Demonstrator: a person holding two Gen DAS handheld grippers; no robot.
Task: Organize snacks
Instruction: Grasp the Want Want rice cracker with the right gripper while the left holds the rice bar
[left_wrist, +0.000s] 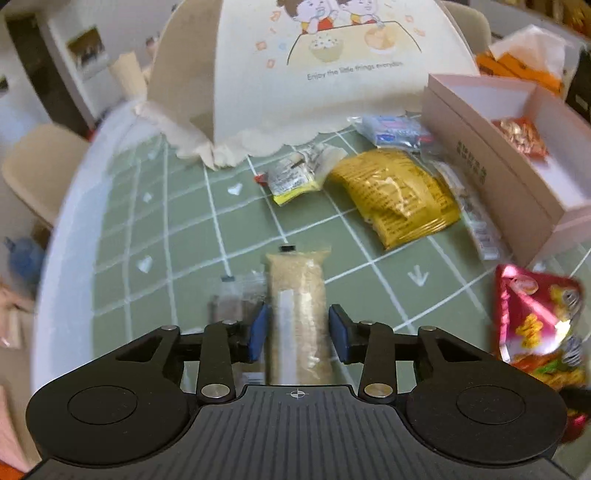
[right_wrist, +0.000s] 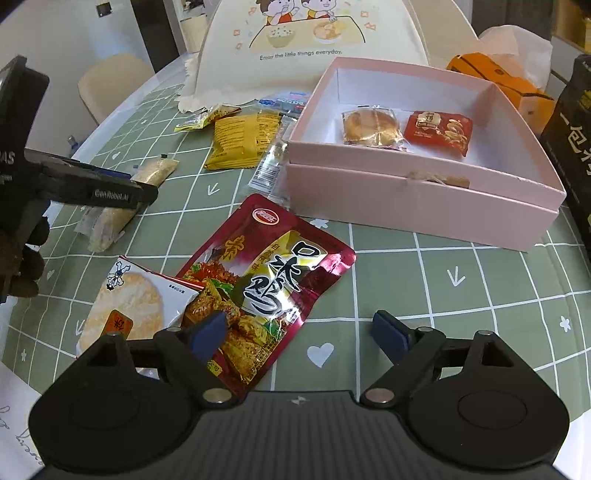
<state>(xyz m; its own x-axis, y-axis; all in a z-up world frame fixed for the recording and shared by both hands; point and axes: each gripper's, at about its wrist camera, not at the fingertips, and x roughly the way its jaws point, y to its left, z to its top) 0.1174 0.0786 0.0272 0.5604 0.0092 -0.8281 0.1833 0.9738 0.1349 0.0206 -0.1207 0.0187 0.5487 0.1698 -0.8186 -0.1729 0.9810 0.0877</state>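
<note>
On the green checked tablecloth (left_wrist: 184, 236), the left gripper (left_wrist: 298, 332) squeezes a long, light, crumbly beige snack bar in clear wrap (left_wrist: 297, 314) mid-length; hold gently. The right gripper (right_wrist: 299, 332) gapes wide, empty.

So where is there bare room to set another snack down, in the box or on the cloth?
The pink box has bare floor behind the round pastry and red packet, along its far wall. The green cloth is free on the box's near side, beside the magenta pouch. It is crowded left of the box, around the yellow packet.
</note>
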